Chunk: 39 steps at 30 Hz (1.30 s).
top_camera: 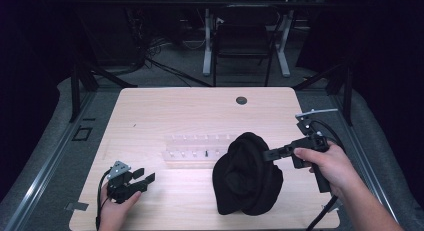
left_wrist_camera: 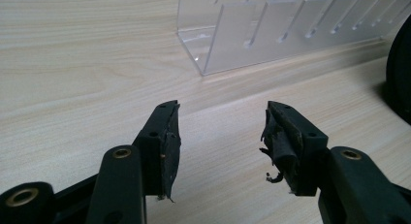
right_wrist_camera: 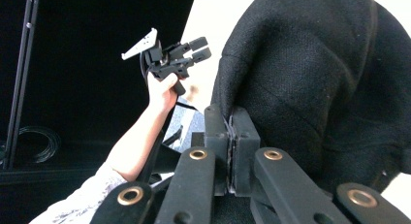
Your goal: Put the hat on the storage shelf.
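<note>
Right gripper [top_camera: 268, 153] pinches a black hat [top_camera: 247, 175] on the table [top_camera: 165, 111]; left gripper [top_camera: 145, 176] (jaws wide apart) rests nearby.

We see the right gripper [top_camera: 268, 153] touching the black hat [top_camera: 247, 176] — the left gripper [top_camera: 145, 177] rests apart, jaws parted.

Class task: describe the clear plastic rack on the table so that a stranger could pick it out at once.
Start with the pale wooden table. Near its middle lies a long rack, just left of the black knitted hat. It alone is see-through, with rows of upright slotted dividers.
</note>
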### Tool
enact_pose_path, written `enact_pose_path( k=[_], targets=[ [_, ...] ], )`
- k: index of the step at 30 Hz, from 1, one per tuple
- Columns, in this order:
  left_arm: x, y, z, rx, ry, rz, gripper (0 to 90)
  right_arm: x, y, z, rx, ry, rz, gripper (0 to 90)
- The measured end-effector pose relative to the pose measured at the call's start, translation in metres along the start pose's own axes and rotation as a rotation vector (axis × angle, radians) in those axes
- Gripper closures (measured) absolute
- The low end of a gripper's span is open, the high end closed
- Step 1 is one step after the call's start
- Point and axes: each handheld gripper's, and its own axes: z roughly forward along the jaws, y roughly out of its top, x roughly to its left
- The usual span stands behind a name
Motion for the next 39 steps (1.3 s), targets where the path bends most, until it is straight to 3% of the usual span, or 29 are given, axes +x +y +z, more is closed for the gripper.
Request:
enact_pose_path(
  k=[8, 12, 21, 34, 39],
  targets=[
    [0.0, 0.0, 0.001, -0.006, 0.001, 0.001, 47.3, 0.007, 0.003, -0.016, -0.05, 0.035, -0.02, 88.8],
    [0.0, 0.0, 0.001, -0.006, 0.001, 0.0, 47.3, 0.009, 0.005, -0.023, -0.065, 0.031, -0.022, 88.8],
    [0.0, 0.0, 0.001, -0.009, 0.001, -0.005, 47.2, 0.014, 0.011, -0.029, -0.109, 0.052, -0.021, 88.8],
    [0.001, 0.0, -0.001, -0.011, -0.005, -0.004, 47.1, 0.036, 0.028, -0.037, -0.162, 0.084, -0.038, 88.8],
    [0.0, 0.0, -0.001, -0.005, -0.004, -0.002, 47.1, 0.043, 0.035, -0.041, -0.173, 0.077, -0.045, 88.8]
  ],
)
